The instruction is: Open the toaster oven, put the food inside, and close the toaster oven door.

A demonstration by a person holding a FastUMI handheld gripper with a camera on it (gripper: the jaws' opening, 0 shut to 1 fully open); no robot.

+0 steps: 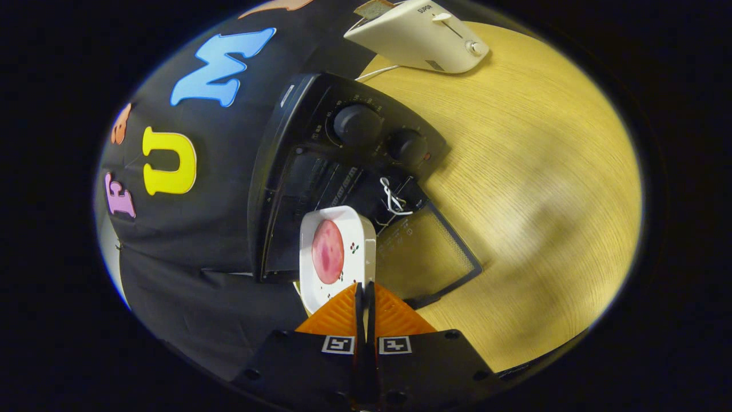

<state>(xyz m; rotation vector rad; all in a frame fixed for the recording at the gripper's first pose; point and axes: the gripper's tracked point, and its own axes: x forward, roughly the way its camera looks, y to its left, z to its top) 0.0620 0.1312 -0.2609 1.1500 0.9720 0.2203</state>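
My view is rolled sideways. A black toaster oven (320,171) with two round knobs (357,125) stands just beyond my fingers, its glass door (426,254) folded down open onto the table. My gripper (364,286) is shut on the rim of a white plate (357,229), which carries a round pink slice of meat (327,252). The plate is held on edge in front of the oven's dark opening (320,189), at its mouth. A white cord loop (392,200) hangs by the door's handle edge.
A cream pop-up toaster (423,37) with a slice of bread (373,8) in its slot stands farther off on the light wooden table (532,171). Black cloth wall (189,252) stands behind the oven.
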